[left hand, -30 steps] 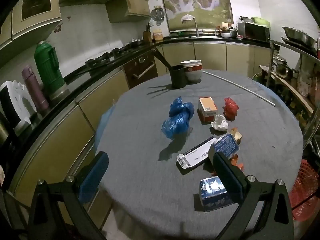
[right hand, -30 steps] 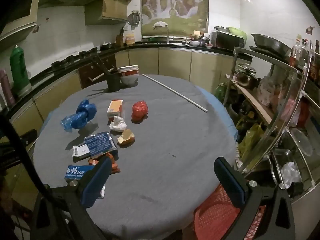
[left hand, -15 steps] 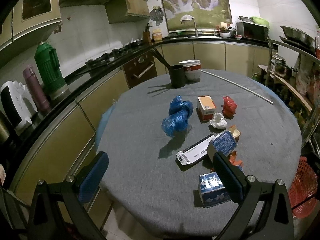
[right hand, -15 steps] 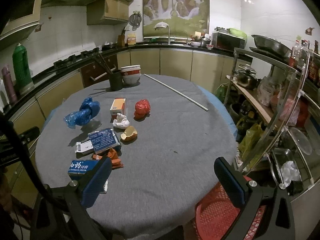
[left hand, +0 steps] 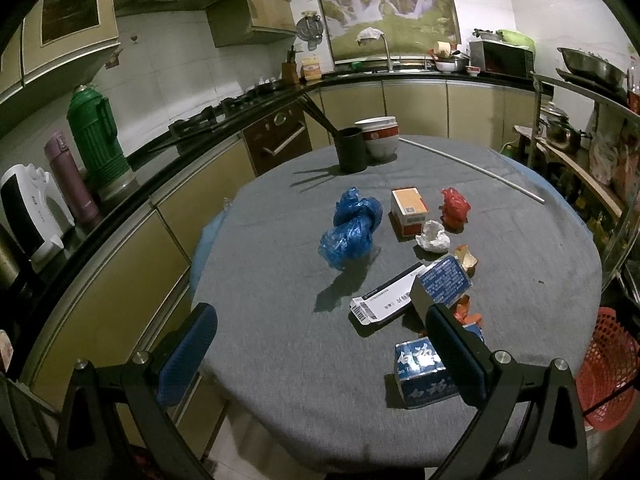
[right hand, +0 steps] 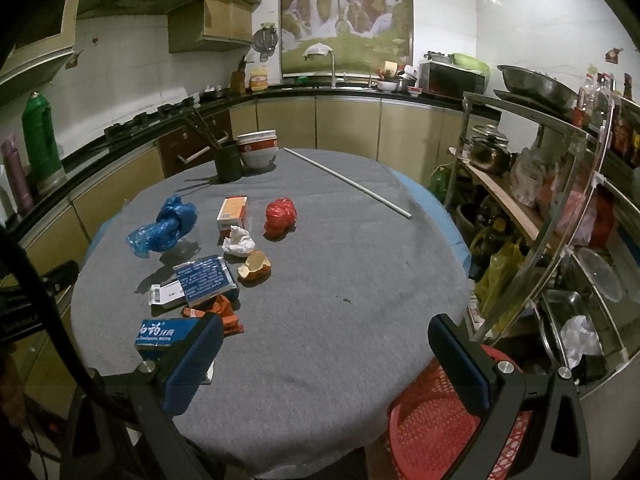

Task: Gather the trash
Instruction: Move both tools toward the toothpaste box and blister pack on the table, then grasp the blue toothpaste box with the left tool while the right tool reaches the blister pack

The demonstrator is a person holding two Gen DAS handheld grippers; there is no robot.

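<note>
Trash lies clustered on the round grey worktop (right hand: 360,280), placed here relative to the orange box (right hand: 233,212). Left of the box sits a crumpled blue bag (right hand: 164,228); just in front of it, a white paper wad (right hand: 239,242); nearer the camera, a blue packet (right hand: 206,278) and a blue toothpaste box (right hand: 160,334); right of it, a red bag (right hand: 281,216). The left tongs (left hand: 320,354) and right tongs (right hand: 328,360) both stand apart, empty, above the near edge. A red basket (right hand: 432,420) sits below the worktop, far right.

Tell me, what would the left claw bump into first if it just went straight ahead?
Probably the gray tablecloth first: the open left claw points at bare cloth. Farther along lies the blue plastic bag, though depth is hard to judge.
</note>
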